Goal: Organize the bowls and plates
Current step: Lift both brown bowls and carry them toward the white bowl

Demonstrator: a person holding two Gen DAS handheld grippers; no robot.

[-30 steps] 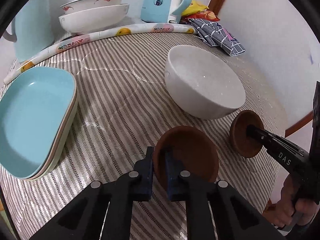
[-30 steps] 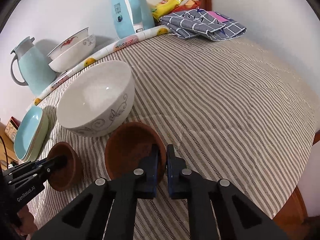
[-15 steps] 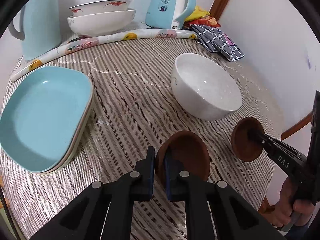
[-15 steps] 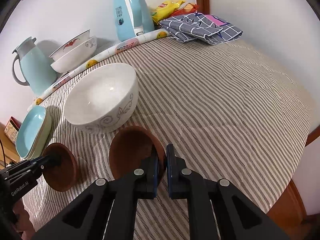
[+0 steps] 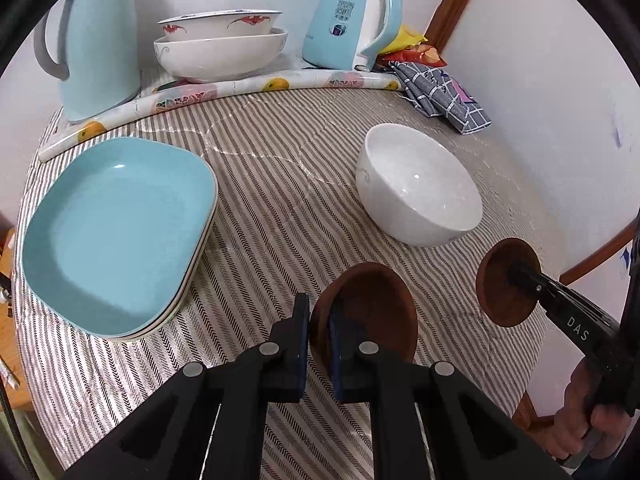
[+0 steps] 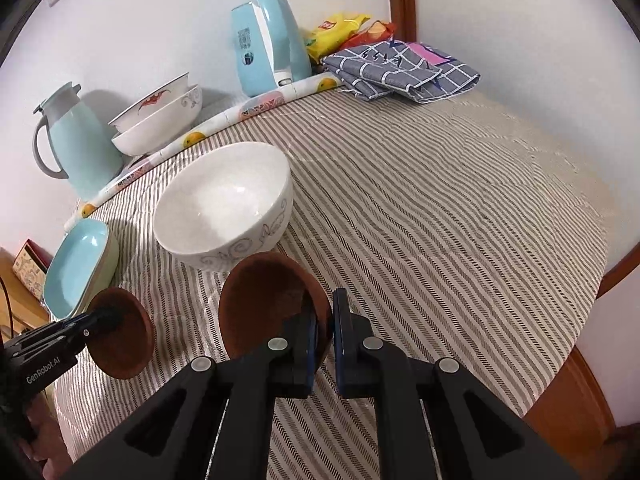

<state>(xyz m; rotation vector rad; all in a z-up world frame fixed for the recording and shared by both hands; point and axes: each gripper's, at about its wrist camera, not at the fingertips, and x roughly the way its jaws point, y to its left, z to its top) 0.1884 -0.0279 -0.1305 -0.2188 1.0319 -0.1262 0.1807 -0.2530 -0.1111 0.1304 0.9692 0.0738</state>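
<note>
My left gripper [image 5: 319, 320] is shut on the rim of a small brown bowl [image 5: 372, 312], held above the striped tablecloth near the front edge; it also shows in the right wrist view [image 6: 128, 336]. My right gripper [image 6: 324, 320] is shut on the rim of a second brown bowl [image 6: 268, 300], which shows in the left wrist view [image 5: 506, 288] to the right. A white bowl [image 5: 420, 188] with a grey scroll pattern [image 6: 224, 204] stands on the cloth beyond both. Stacked light-blue plates [image 5: 116, 232] lie to the left [image 6: 76, 268].
At the back stand two stacked white bowls [image 5: 220, 44], a light-blue jug [image 5: 96, 44], a blue kettle [image 5: 352, 20], snack bags [image 6: 340, 28] and a folded checked cloth [image 6: 400, 68]. A rolled patterned mat [image 5: 224, 88] lies along the back. The table edge [image 6: 580, 380] curves at right.
Both grippers have pulled back and up from the table with their brown bowls; the white bowl and blue plates look farther away.
</note>
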